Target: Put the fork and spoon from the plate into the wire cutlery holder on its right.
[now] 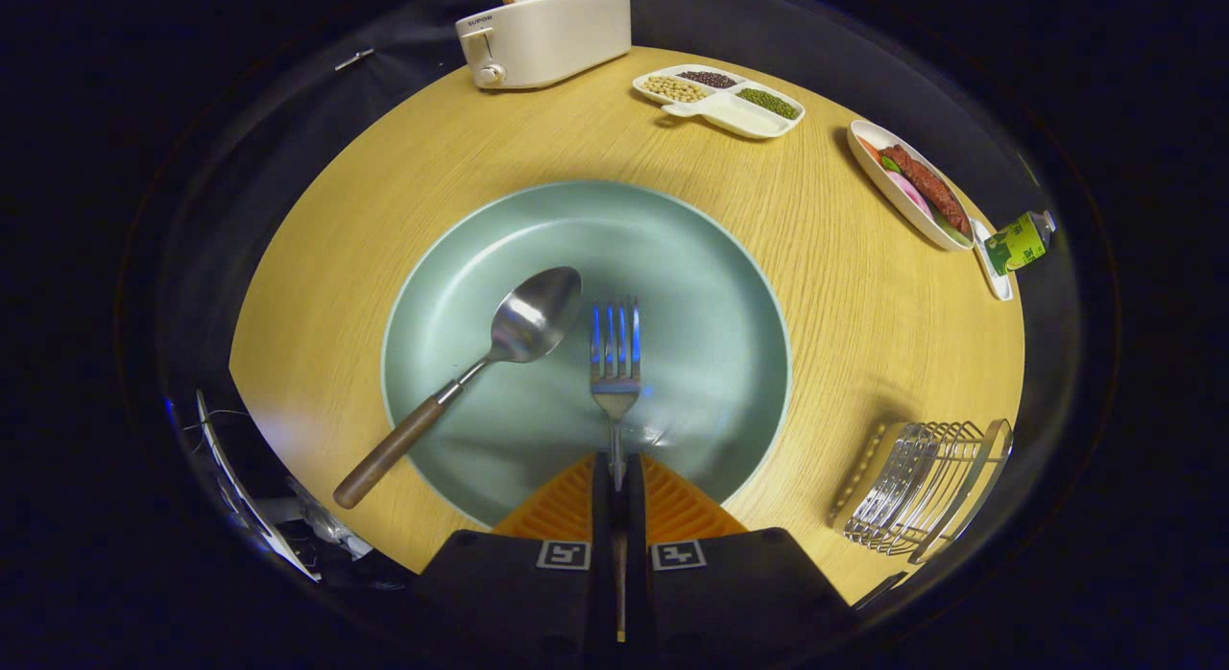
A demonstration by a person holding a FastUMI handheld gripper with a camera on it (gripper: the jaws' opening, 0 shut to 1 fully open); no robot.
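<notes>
A pale green plate point(691, 267) lies on the round wooden table just ahead of my fingers. My gripper point(617, 473) is shut on the fork point(614, 358), pinching its thin neck, with the handle running back between the fingers and the tines pointing away over the plate. A spoon point(499, 348) with a brown wooden handle lies to the fork's left, its bowl on the plate and its handle reaching out over the plate's near-left rim. The wire cutlery holder point(922, 492) stands on the table to the right of the plate.
Beyond the plate stand a white toaster point(542, 38) and a divided dish of beans point(720, 99). At the far right are an oval dish of food point(912, 182) and a small green bottle point(1020, 243). The table edge curves close behind the holder.
</notes>
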